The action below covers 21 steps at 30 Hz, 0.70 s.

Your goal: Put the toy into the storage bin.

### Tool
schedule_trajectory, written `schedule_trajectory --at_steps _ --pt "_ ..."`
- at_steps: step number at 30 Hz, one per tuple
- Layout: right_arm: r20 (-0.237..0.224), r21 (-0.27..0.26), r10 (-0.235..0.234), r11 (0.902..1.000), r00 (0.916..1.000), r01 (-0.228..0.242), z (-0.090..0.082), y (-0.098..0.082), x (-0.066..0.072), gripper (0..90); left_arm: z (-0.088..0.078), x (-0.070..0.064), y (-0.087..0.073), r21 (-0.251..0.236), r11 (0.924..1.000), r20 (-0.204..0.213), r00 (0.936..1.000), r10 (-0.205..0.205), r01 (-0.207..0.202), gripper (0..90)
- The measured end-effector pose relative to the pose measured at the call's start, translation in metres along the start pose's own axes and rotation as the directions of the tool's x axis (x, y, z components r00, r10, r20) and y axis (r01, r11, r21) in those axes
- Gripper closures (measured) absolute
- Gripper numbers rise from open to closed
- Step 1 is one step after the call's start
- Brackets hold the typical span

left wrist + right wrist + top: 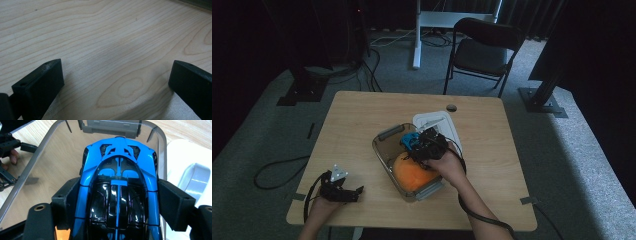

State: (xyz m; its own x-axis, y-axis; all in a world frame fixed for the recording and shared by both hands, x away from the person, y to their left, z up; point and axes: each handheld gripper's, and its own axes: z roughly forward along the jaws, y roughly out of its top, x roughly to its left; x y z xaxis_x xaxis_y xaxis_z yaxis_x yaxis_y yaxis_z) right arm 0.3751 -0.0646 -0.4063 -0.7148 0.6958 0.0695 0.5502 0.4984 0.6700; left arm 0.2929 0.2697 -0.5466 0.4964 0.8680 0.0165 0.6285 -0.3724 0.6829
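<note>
- The table (pixel 362 115) carries a clear plastic bin (pixel 384 150) a little toward its near edge, right of centre; a white lid (pixel 452 127) lies touching or just beside the bin's far-right side. A sideways knock from the right arm could shove the light bin toward the near edge or onto the lid.
- Inside the bin sits an orange ball-like object (pixel 412 175) at the near end. It leaves little floor free, so a thing set down carelessly could land on it and roll or tip.
- The blue toy car (pixel 117 182) hangs over the bin's far end, clamped by its flanks in the right hand-held gripper (pixel 117 202). The glossy body looks slippery; it may twist or slide out nose-first and strike the bin's latch (pixel 110 126).
- The car's tail is hidden, so I cannot tell whether it already rests on the bin floor; letting go too high would drop it.
- The left hand-held gripper (pixel 115 82) rests near the table's near-left corner, jaws spread wide over bare wood, holding nothing, too far to steady the bin.
</note>
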Motion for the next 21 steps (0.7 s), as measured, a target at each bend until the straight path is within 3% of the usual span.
schedule_trajectory --at_steps 9,21 --pt "0.001 -0.006 0.011 0.9999 0.9999 -0.011 0.003 0.0 0.002 24.8 0.0 0.0 0.0 0.0 1.0 0.0 1.0 0.0 0.0 0.3" --pt "-0.009 0.025 0.019 0.9995 0.9998 -0.018 0.013 0.0 0.001 24.8 0.0 0.0 0.0 0.0 1.0 0.0 1.0 0.0 0.0 0.3"
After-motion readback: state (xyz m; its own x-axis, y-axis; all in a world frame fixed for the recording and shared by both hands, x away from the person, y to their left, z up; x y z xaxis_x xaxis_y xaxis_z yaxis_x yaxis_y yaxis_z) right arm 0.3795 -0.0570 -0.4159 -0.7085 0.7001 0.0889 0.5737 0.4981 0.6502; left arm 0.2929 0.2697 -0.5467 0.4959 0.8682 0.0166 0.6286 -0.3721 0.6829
